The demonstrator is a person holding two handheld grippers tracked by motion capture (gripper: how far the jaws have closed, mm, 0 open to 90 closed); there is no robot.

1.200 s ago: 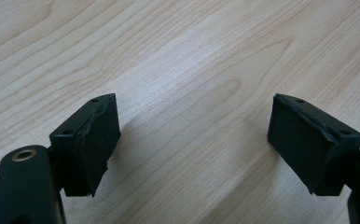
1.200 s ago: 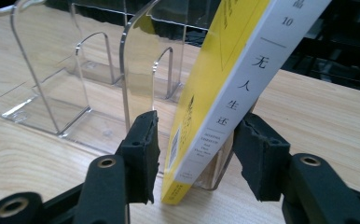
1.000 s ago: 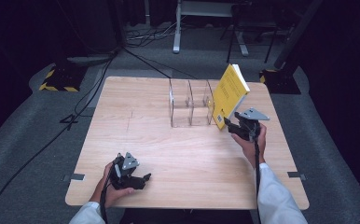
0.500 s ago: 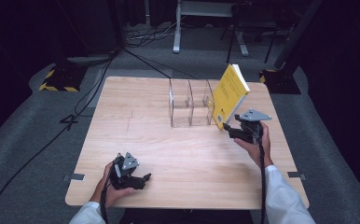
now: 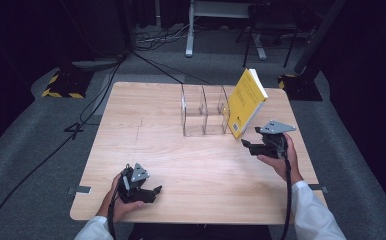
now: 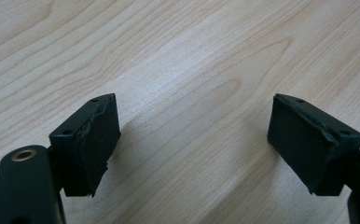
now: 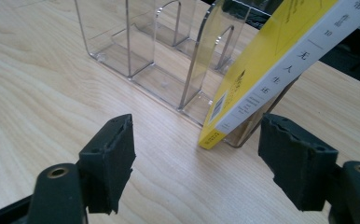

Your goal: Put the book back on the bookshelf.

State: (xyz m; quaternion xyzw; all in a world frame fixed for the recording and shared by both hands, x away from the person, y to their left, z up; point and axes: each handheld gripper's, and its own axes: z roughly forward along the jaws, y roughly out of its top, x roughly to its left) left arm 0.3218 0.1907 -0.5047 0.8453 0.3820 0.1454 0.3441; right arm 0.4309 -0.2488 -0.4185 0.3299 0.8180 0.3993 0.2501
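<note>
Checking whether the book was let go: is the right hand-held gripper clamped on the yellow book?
No: the right hand-held gripper stands open, short of the yellow book.

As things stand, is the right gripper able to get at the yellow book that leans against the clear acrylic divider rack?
Probably yes: the right gripper, jaws open, faces the yellow book with bare table between.

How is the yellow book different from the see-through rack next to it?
The yellow book is solid and bright, and you cannot see through it; the clear rack lets the wood show through. The book leans tilted, its top slanting away from the rack, while the rack stands square with upright dividers. The book reaches higher than the rack. Both rest on the wooden table, side by side.
</note>
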